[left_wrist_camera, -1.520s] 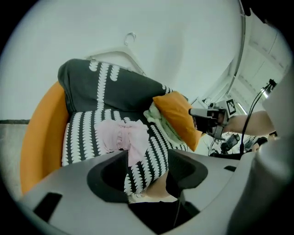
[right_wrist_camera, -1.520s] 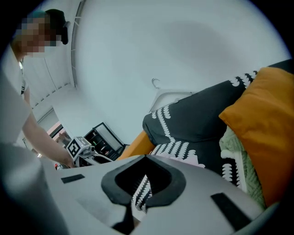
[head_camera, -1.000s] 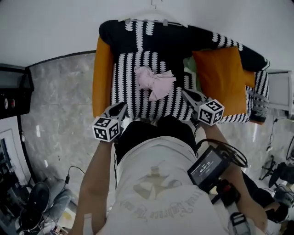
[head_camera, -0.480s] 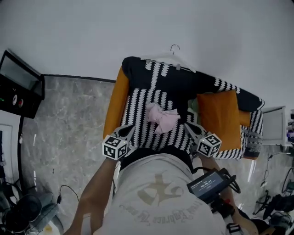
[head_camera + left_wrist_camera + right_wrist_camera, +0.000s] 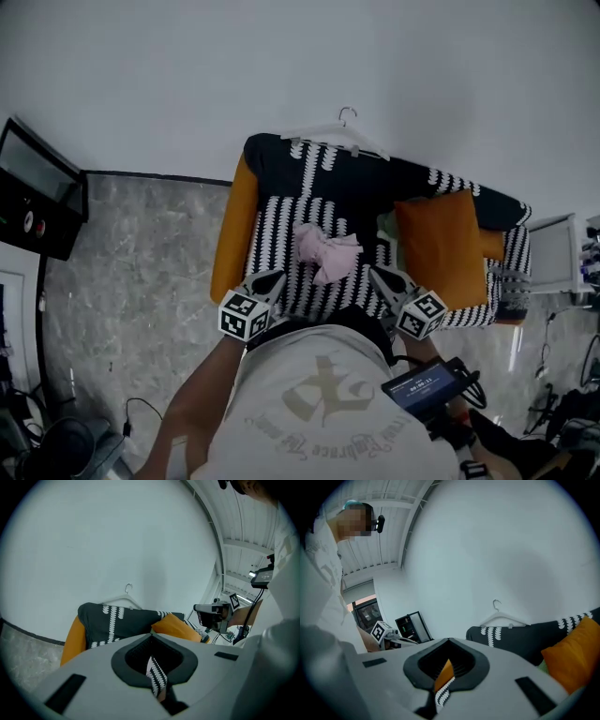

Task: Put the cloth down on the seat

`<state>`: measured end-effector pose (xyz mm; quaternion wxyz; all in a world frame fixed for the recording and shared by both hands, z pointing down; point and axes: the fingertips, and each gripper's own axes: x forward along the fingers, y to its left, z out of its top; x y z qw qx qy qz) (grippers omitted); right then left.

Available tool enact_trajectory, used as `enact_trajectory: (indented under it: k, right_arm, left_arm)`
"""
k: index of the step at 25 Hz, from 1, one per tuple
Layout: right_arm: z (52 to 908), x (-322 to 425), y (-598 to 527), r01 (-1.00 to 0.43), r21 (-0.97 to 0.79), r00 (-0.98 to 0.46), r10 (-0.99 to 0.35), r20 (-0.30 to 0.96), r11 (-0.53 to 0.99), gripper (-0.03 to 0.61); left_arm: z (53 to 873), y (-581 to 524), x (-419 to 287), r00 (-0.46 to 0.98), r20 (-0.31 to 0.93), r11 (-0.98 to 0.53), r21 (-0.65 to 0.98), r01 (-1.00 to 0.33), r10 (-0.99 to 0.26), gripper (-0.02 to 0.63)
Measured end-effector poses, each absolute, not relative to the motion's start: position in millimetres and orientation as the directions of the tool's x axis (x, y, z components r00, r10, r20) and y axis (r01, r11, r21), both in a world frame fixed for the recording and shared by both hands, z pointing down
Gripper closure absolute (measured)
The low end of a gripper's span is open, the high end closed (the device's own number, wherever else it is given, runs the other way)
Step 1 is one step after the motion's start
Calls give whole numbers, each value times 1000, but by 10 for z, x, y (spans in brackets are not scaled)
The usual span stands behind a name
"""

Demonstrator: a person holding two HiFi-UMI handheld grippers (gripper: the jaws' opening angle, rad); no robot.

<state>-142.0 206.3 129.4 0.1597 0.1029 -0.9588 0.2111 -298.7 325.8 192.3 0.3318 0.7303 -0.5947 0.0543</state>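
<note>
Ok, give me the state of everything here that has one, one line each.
Pink cloth: crumpled, lying loose on the seat, held by neither gripper.
Left gripper: fingers shut, empty, clear of the cloth.
Right gripper: fingers shut, empty, clear of the cloth.
Patterned cover: draped over the seat and the back behind it.
Orange cushion: resting on the seat, apart from the cloth.
Hanger: bare, resting on the cover's top edge.

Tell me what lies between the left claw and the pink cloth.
Head view: only bare patterned seat cover separates the left claw from the pink cloth.
</note>
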Motion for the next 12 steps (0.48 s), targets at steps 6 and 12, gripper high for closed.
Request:
enact_trajectory:
  k: [6, 12]
  right_arm:
    - [1389, -1313, 2068, -301, -380, -913, -149, 380, 875, 563]
    - [1385, -1311, 1995, -323, -371, -907, -173, 384, 871, 563]
  left_arm:
    - [1911, 3136, -3000, 299, 469, -88, 421, -903, -831, 600]
    - [1931, 3048, -3013, 302, 467, -85, 431, -899, -831, 600]
